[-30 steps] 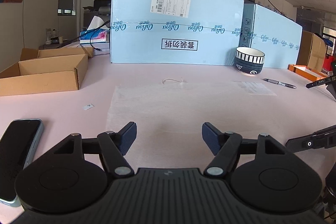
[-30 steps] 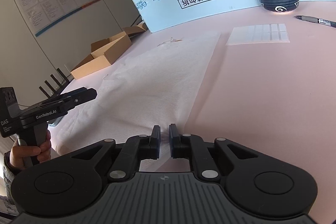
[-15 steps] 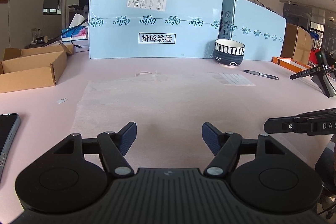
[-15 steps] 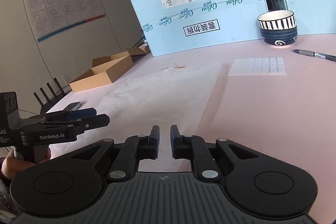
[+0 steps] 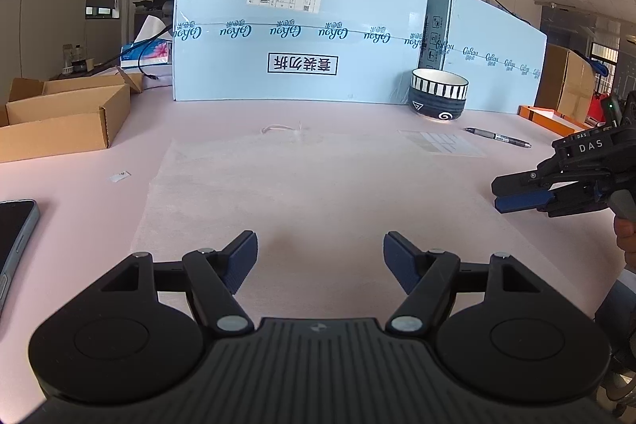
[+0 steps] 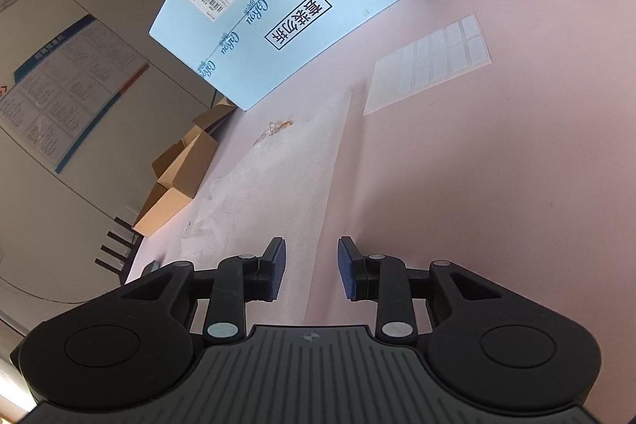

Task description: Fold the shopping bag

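The shopping bag (image 5: 310,193) is a thin white sheet spread flat on the pink table, its string handle (image 5: 282,128) at the far end. My left gripper (image 5: 320,253) hovers over the bag's near end, open, with nothing between its blue pads. My right gripper (image 6: 311,259) is rolled to one side above the bag's (image 6: 286,177) right edge. Its jaws are opening with a clear gap, and only the bag's edge and the table show in it. In the left wrist view the right gripper (image 5: 497,194) hangs off the bag's right side, held by a hand.
Two tall light-blue boxes (image 5: 298,38) wall off the back. A striped bowl (image 5: 437,94), a pen (image 5: 497,137) and a label sheet (image 5: 441,142) lie at the far right. An open cardboard box (image 5: 59,118) stands at the left, a phone (image 5: 12,237) at the near left.
My right gripper's jaws went from almost shut to clearly apart, and it rolled and shifted sideways. The left gripper dropped out of the right wrist view. The bag lies as before.
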`<action>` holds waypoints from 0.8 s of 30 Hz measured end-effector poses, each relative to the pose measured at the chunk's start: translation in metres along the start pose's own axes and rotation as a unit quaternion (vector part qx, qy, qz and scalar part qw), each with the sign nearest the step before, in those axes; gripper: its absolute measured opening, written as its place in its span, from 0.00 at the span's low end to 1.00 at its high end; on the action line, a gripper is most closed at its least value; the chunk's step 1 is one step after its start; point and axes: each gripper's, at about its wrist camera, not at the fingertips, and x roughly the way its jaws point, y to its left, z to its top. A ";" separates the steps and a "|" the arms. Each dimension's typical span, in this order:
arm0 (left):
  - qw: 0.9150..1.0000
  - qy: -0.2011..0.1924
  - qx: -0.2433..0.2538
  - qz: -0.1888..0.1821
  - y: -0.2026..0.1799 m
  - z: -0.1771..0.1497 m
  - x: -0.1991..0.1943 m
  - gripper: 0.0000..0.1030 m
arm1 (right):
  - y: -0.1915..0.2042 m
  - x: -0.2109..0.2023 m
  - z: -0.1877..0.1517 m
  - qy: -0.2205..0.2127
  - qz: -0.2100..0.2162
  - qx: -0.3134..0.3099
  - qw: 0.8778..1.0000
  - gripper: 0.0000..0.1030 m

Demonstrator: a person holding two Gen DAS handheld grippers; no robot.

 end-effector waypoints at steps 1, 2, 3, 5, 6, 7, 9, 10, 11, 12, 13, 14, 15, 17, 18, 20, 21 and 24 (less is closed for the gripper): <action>1.000 0.000 -0.001 0.001 0.001 0.000 0.000 0.68 | 0.002 0.004 0.000 0.001 -0.002 -0.002 1.000 0.27; 1.000 0.002 -0.003 0.000 0.001 -0.001 0.001 0.68 | 0.003 0.008 0.001 0.003 -0.002 -0.006 1.000 0.27; 1.000 0.004 -0.006 -0.001 0.002 -0.001 0.002 0.68 | 0.005 0.012 0.003 0.005 -0.002 -0.009 1.000 0.27; 1.000 0.006 -0.009 0.000 0.003 -0.002 0.004 0.68 | 0.007 0.017 0.005 0.011 -0.005 -0.009 1.000 0.26; 1.000 0.007 -0.009 0.000 0.003 -0.002 0.005 0.69 | 0.009 0.019 0.007 0.015 -0.008 -0.012 1.000 0.23; 1.000 0.008 -0.008 0.000 0.003 -0.002 0.005 0.69 | 0.009 0.020 0.008 0.016 -0.011 -0.012 1.000 0.17; 1.000 0.010 -0.008 0.001 0.003 -0.002 0.006 0.70 | 0.008 0.022 0.007 0.019 -0.017 -0.016 1.000 0.04; 1.000 0.012 -0.008 0.002 0.004 -0.003 0.006 0.70 | 0.007 0.023 0.006 0.019 -0.019 -0.018 0.999 0.04; 1.000 0.014 -0.008 0.003 0.004 -0.003 0.006 0.70 | 0.006 0.021 0.006 0.016 -0.017 -0.015 1.000 0.04; 1.000 0.016 -0.008 0.005 0.004 -0.003 0.007 0.70 | 0.004 0.020 0.006 0.013 -0.014 -0.011 1.000 0.02; 1.000 0.016 -0.008 0.006 0.004 -0.003 0.007 0.70 | 0.003 0.018 0.006 0.010 -0.011 -0.008 1.000 0.02; 1.000 0.016 -0.008 0.005 0.003 -0.002 0.007 0.70 | 0.003 0.015 0.006 0.005 -0.007 -0.009 1.000 0.02; 1.000 0.015 -0.008 0.004 0.003 -0.002 0.007 0.70 | 0.004 0.012 0.006 -0.002 -0.009 -0.013 1.000 0.01; 1.000 0.013 -0.004 0.001 0.000 0.000 0.005 0.70 | 0.005 0.004 0.008 -0.013 -0.018 -0.024 0.999 0.01; 1.000 0.011 -0.001 -0.001 -0.002 0.001 0.005 0.70 | 0.004 -0.001 0.010 -0.017 -0.022 -0.025 0.999 0.01; 1.000 0.010 0.005 -0.010 -0.009 0.003 0.005 0.70 | 0.000 -0.011 0.012 -0.022 -0.033 -0.025 0.999 0.01; 1.000 0.010 0.008 -0.015 -0.012 0.004 0.006 0.71 | -0.002 -0.016 0.013 -0.025 -0.039 -0.025 0.999 0.01; 0.999 0.011 0.022 -0.035 -0.026 0.006 0.009 0.71 | -0.011 -0.037 0.016 -0.040 -0.060 -0.022 0.997 0.01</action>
